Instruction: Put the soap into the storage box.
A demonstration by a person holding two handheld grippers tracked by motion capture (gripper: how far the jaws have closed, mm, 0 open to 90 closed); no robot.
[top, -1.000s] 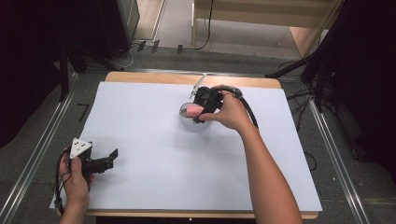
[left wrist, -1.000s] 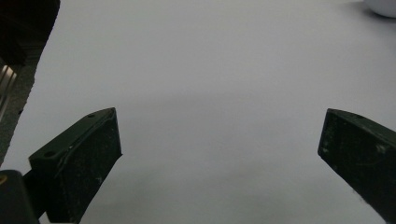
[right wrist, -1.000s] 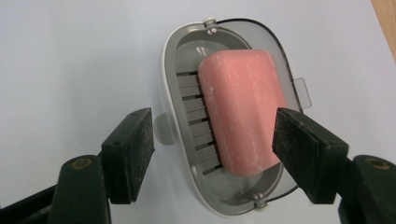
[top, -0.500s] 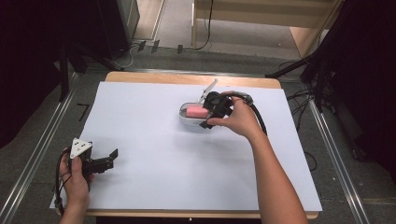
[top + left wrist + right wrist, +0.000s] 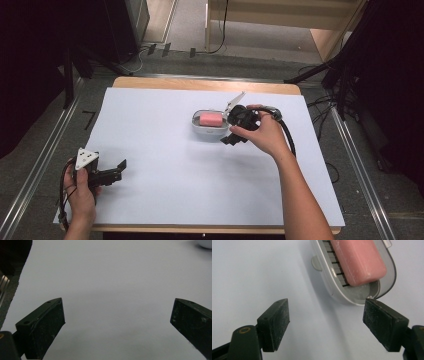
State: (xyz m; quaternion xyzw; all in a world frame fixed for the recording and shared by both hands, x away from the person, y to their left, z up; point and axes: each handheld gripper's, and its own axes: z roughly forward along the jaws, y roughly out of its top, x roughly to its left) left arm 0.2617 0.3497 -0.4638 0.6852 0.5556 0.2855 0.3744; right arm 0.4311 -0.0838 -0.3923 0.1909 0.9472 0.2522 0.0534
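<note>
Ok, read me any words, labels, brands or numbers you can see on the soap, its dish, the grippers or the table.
There are none to quote.
Pink soap bar: no stamp or lettering on its surface.
Soap dish: plain, unmarked.
Left gripper and right gripper: bare black jaws, no labels.
White table cover: blank.

No lettering, brand, label or number can be read anywhere. A dark angular mark on the floor, left of centre in the high view, may be a tape marking, not a figure.
</note>
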